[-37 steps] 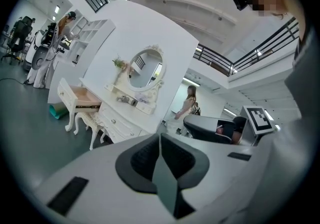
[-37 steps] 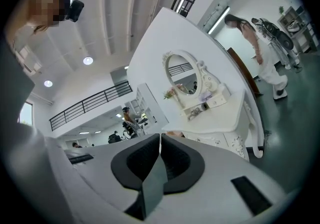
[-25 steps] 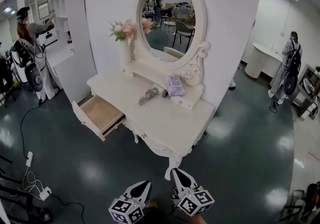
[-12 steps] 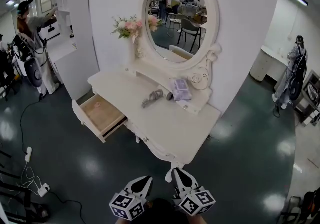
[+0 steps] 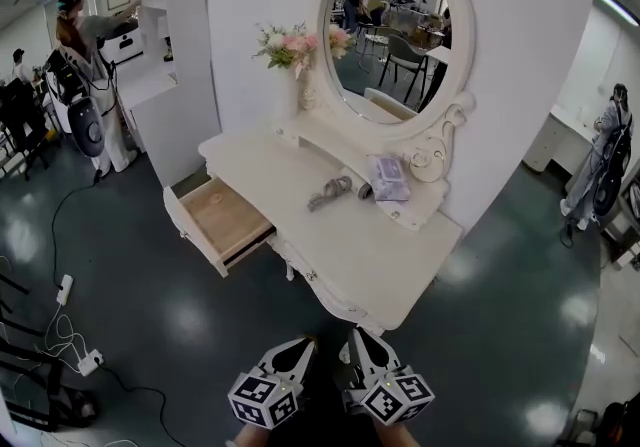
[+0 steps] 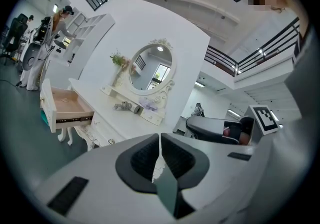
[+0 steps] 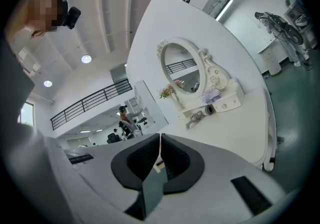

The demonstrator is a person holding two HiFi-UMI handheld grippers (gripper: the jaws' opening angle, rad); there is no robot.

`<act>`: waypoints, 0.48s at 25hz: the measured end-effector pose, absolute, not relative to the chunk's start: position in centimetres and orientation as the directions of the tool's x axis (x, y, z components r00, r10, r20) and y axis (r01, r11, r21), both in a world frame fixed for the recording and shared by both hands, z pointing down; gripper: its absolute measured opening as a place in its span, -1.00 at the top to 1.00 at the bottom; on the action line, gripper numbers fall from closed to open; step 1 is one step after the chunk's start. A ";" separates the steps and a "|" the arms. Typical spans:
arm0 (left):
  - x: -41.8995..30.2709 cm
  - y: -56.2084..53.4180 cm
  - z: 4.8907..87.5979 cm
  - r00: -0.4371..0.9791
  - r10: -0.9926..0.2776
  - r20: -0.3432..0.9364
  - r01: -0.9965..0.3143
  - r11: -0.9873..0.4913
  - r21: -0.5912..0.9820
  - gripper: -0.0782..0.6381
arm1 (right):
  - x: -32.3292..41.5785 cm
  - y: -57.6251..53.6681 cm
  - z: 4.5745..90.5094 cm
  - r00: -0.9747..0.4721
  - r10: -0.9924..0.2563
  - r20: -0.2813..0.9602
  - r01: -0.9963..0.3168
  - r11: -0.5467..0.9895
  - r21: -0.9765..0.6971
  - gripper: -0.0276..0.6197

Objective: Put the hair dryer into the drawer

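The grey hair dryer (image 5: pixel 340 191) lies with its coiled cord on the white dressing table (image 5: pixel 380 265), just in front of the mirror shelf. It also shows small in the left gripper view as the hair dryer (image 6: pixel 128 107) and in the right gripper view as the hair dryer (image 7: pixel 199 116). The table's left drawer (image 5: pixel 224 221) stands pulled open, and its wooden bottom looks bare. My left gripper (image 5: pixel 303 347) and right gripper (image 5: pixel 358 337) are side by side at the table's near corner, short of it. Both are shut, with nothing between the jaws.
A purple packet (image 5: pixel 388 176) lies on the mirror shelf, and a vase of flowers (image 5: pixel 290 43) stands at the mirror's left. A person (image 5: pixel 88 55) works at white shelves far left; another person (image 5: pixel 605 163) stands far right. Cables and a power strip (image 5: pixel 62 289) lie on the dark floor.
The head view has shifted, so the dressing table now sits further right and a little nearer. Both grippers have advanced with it toward the table's corner and stay shut.
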State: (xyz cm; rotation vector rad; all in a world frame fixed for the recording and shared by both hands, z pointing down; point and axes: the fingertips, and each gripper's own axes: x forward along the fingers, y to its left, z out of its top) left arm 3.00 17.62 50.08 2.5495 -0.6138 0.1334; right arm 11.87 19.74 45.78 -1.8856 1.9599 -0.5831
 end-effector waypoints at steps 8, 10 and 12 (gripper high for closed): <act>3.9 14.8 50.0 0.890 -0.408 0.204 -0.455 -0.765 0.455 0.70 | 12.1 16.7 46.2 -0.068 -0.997 0.030 -0.850 0.042 -0.525 0.82; 4.3 13.5 50.2 0.890 -0.406 0.209 -0.456 -0.763 0.458 0.70 | 12.3 15.2 46.4 -0.069 -0.997 0.033 -0.848 0.042 -0.528 0.82; 4.8 12.1 50.5 0.890 -0.404 0.213 -0.456 -0.763 0.458 0.70 | 12.7 13.5 46.7 -0.068 -0.997 0.034 -0.847 0.040 -0.531 0.82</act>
